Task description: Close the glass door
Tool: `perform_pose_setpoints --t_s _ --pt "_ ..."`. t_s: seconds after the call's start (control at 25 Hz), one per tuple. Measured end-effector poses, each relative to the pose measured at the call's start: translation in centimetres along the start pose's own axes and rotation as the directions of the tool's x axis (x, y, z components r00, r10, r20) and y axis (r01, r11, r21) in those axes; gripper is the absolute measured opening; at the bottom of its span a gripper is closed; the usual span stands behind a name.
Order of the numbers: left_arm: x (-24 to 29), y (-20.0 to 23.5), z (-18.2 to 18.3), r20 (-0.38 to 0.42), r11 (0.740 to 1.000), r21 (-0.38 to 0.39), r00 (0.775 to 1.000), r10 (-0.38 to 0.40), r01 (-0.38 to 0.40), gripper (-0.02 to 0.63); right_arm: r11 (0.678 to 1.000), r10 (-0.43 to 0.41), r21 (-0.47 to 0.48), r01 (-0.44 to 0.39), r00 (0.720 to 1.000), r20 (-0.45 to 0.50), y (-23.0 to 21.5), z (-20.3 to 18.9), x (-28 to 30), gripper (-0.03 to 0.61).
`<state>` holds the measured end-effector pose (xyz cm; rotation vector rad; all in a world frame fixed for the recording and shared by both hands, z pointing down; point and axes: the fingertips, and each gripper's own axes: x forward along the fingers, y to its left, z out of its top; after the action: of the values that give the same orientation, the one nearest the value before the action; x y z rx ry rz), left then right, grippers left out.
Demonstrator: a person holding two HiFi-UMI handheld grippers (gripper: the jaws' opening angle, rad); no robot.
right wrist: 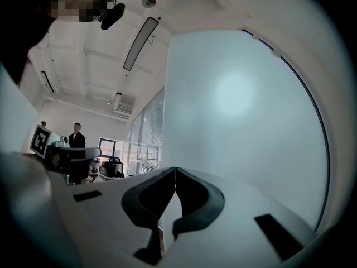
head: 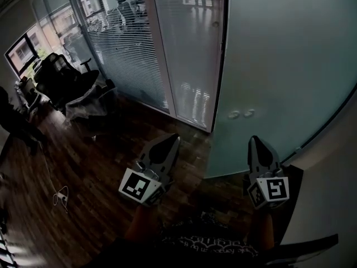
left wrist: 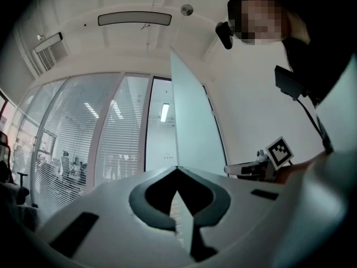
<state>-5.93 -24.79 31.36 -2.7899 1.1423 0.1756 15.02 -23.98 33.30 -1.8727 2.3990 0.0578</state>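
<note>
- left gripper (head: 169, 140): jaws shut, tips meeting, nothing between them. Held low in front of the person, aimed at the floor strip just left of the door's edge.
- right gripper (head: 256, 142): jaws also shut tip to tip, empty. Its nose points at the lower part of the glass door (head: 279, 66); can't tell whether it touches.
- glass door: frosted panel right ahead, filling the right half of the head view. Its dark edge runs up between the two grippers' lines. The leaf stands at an angle to the glass wall (head: 128, 54), not flush with it.
- fittings (head: 241, 114): two small round ones low on the door face, above the right gripper.
- floor (head: 100, 166): dark wood; a white cable (head: 60, 197) lies on it, left of the left gripper.
- glass wall: blinds across it, left of the door.
- office chair (head: 61, 74): black, far left by the glass wall.
- person (right wrist: 77, 138): dark clothes, standing far back.
</note>
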Motion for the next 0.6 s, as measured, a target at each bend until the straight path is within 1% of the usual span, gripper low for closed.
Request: perform_pose_setpoints --t_s 0.12,0.4,0.44,0.48,0.6 --pt "1.7 0.9 -0.4 -0.002 1.0 0.002 1.0 0.003 -0.003 0.002 1.0 0.004 -0.019 -0.004 1.0 -0.013 -1.1 -0.8 1.6 0.003" --pt "4.9 2.7 -1.4 -0.009 1.0 0.002 1.0 0.011 -0.011 0.002 1.0 0.022 -0.015 -0.023 0.999 -0.04 -2.6 -2.4 4.7 0.01" --pt "5.3 2.9 -1.5 -0.009 1.0 0.001 1.0 0.011 -0.011 0.002 1.0 0.021 -0.022 -0.022 0.999 -0.04 -2.9 -2.6 5.1 0.03" --pt "5.7 3.1 -1.5 -0.009 1.0 0.0 1.0 0.012 -0.012 0.002 0.999 0.019 -0.03 -0.02 0.999 -0.045 -3.2 -2.9 5.5 0.063" --pt "6.7 3.3 -1.8 -0.011 1.0 -0.003 1.0 0.014 -0.014 0.002 0.999 0.006 -0.047 -0.01 0.997 -0.083 -4.2 -4.4 6.7 0.141"
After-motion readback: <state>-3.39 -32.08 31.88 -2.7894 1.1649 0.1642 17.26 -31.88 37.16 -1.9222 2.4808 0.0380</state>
